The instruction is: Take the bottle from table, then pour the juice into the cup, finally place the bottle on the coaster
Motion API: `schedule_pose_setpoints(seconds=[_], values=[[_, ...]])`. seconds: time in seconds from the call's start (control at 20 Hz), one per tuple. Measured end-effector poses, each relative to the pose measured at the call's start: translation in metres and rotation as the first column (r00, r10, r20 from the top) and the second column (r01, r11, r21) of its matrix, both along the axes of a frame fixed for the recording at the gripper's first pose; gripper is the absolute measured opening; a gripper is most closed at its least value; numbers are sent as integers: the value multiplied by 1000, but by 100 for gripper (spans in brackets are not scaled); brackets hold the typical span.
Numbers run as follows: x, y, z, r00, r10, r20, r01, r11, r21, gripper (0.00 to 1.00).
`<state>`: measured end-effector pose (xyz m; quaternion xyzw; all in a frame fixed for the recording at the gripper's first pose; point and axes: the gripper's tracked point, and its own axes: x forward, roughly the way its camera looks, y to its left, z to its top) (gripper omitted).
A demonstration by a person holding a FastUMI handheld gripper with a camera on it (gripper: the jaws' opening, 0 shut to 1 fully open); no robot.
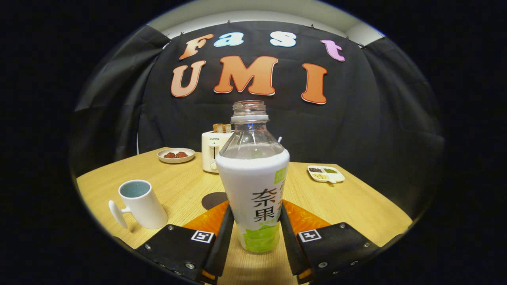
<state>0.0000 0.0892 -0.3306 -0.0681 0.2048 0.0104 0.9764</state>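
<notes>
Gripper nearest the lens, both fingers clenched against the lower sides of the bottle, which stands upright between them at 12 o'clock, uncapped, base on or just above the table; contact unclear. Dark round coaster partly hidden just behind the left finger, 11 o'clock. White cup at 10 o'clock, handle toward the camera, apart from the bottle. Beyond the bottle: toaster with bread. Small plate at 11 o'clock; divided dish at 1 o'clock.
</notes>
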Motion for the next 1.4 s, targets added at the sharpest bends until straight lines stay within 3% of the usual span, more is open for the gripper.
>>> schedule_pose_setpoints(seconds=[0.2,0.35,0.6,0.85,1.4], values=[[6,11,9,998,43,35,-37,990,-136,60],[9,22,18,994,100,54,-81,957,-278,60],[16,36,35,978,189,94,-112,842,-527,59],[22,48,39,963,256,88,-141,752,-644,58],[18,63,47,916,392,88,-124,485,-866,58]])
